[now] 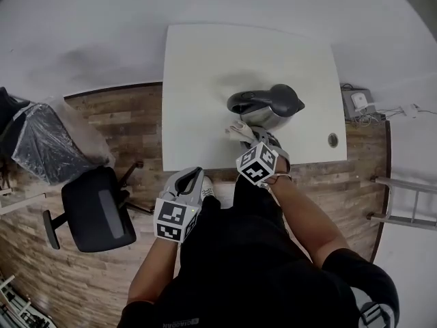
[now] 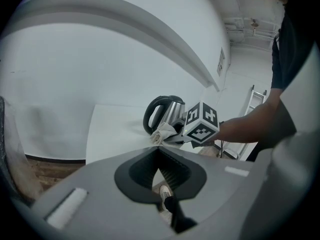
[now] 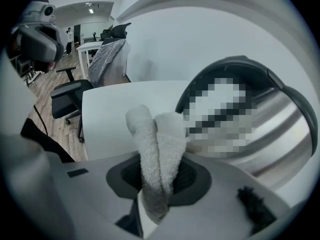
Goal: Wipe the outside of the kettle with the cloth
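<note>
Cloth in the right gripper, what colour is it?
The cloth is off-white, shown best in the right gripper view.

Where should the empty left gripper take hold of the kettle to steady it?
I'd take the black loop handle. It sticks out from the kettle toward the person's left, slim enough to close on, so come in from that side. The steel body looks too wide and smooth, and the right gripper holds the cloth at its near side.

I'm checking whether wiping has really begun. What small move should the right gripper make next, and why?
Probably ease the right gripper forward so the cloth presses onto the kettle and its steel side. Its jaws clamp the folded cloth, which sits close beside the kettle wall; contact is unclear. The left gripper hangs off the table, shut and empty.
</note>
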Motion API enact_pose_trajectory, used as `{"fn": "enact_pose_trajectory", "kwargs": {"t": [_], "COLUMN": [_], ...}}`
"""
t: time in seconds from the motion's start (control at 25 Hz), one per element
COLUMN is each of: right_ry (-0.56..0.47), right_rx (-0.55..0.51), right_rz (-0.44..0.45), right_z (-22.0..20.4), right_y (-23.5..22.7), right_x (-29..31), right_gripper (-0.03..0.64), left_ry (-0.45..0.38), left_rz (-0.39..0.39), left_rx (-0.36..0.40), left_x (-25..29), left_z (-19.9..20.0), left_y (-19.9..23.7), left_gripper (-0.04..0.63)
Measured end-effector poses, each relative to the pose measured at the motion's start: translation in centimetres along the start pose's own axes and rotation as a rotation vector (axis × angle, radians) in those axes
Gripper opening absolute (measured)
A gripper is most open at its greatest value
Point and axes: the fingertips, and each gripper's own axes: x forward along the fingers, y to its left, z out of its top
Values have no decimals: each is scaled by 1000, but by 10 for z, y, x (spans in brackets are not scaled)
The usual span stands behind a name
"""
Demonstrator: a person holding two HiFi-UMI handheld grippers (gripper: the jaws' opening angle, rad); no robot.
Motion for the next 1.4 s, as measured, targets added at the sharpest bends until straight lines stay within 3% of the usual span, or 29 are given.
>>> {"fn": "enact_pose_trajectory", "kwargs": {"t": [0.2,0.28,0.32,0.4,0.48,0.56,0.68,0.92,1.4], "right_ry": [-126,-235,-317,-521,-688,-830,-963,-1024,-975], "right_rx": [91,210,330,684,968,1134,1269,1538,1677], "right_rz": [4,34,71,179,229,212,200,299,232], "right_z": [13,21,24,25,16,3,-9,-38,-103], "right_y": [1,-2,-7,-24,-48,-76,-103,-121,-109], "right_x": [-40,-65,-80,-115,-145,-170,-184,-173,-130], "right_gripper": [98,98,98,98,98,98,98,98,98], "left_ry": [-1,-2,-3,-7,-11,-20,-32,-34,20], "left_rz": [-9,-19,-25,-30,-50,-82,-101,-121,-134], "left_rx": [-64,-54,-31,63,146,182,232,245,277], "left_x": [4,8,11,18,25,31,26,20,28], "left_z": [14,24,30,43,55,63,68,70,71], "left_y": [4,2,-2,-12,-25,-40,-55,-63,-64], "left_gripper": [8,8,8,8,8,8,8,8,8]}}
